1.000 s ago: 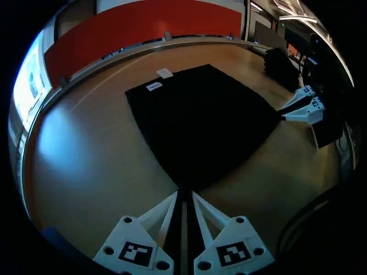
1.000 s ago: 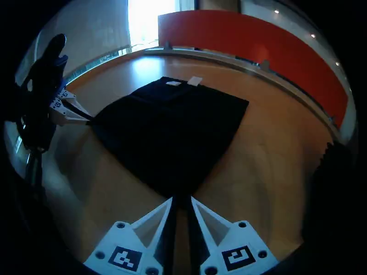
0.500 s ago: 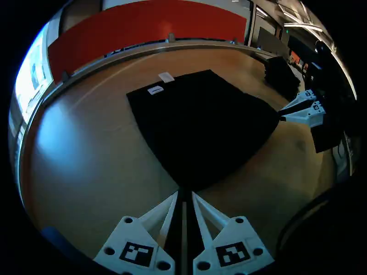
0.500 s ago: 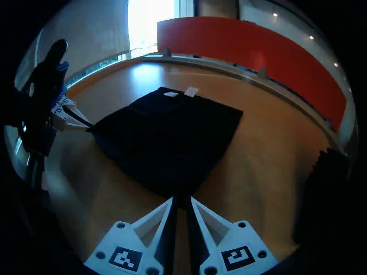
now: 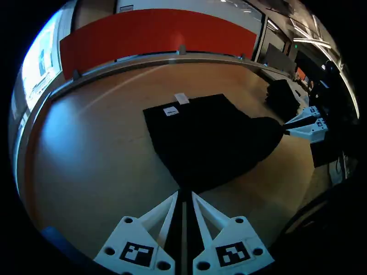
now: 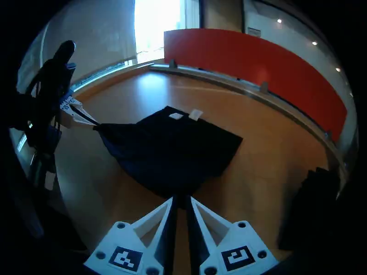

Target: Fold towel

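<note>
Here, the black towel sits near the middle of the wooden bench; its far part lies flat, with two white tags at the far corner; its near part is raised off the surface at two corners. In the left gripper view, the left tongs are pressed together, pinching the nearest towel corner between both fingers; the right tongs stand at the right, closed on a second corner. In the right gripper view, the right tongs are likewise pressed together on the corner nearest that camera; the left tongs stand at the left, gripping the other raised corner, which is held higher than the flat part; the towel edge between the two held corners sags in a shallow curve. A red panel runs behind the far edge of the bench; a dark pile rests on the bench to the right of the towel, apart from it.
</note>
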Demonstrator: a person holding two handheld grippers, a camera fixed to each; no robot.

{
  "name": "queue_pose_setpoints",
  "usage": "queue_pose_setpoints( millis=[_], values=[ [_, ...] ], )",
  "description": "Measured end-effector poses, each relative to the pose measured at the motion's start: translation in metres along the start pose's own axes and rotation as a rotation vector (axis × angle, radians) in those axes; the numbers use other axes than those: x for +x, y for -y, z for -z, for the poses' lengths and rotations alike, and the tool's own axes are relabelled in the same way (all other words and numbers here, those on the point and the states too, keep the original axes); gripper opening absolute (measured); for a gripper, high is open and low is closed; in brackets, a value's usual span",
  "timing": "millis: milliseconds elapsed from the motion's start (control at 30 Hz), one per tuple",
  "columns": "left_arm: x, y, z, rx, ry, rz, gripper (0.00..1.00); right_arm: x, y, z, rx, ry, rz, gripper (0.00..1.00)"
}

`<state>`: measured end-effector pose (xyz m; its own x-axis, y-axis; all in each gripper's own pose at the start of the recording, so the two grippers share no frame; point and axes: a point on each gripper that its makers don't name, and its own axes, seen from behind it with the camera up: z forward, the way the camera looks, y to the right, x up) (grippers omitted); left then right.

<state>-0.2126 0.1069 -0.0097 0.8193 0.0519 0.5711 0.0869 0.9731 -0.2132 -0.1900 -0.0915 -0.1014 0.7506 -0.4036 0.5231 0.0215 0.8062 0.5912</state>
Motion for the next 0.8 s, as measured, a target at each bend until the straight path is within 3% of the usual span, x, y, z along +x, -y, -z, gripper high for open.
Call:
queue_pose_setpoints(
  millis=[500,800],
  values=[
    [0.008,-0.019,0.042,-0.018,0.005,0.04,0.05,0.018,0.009,0.041,0.021,0.01,0.003,0.13],
    [0.008,-0.023,0.048,-0.029,0.012,0.061,0.05,0.02,0.011,0.049,0.029,0.015,-0.01,0.13]
  ],
)
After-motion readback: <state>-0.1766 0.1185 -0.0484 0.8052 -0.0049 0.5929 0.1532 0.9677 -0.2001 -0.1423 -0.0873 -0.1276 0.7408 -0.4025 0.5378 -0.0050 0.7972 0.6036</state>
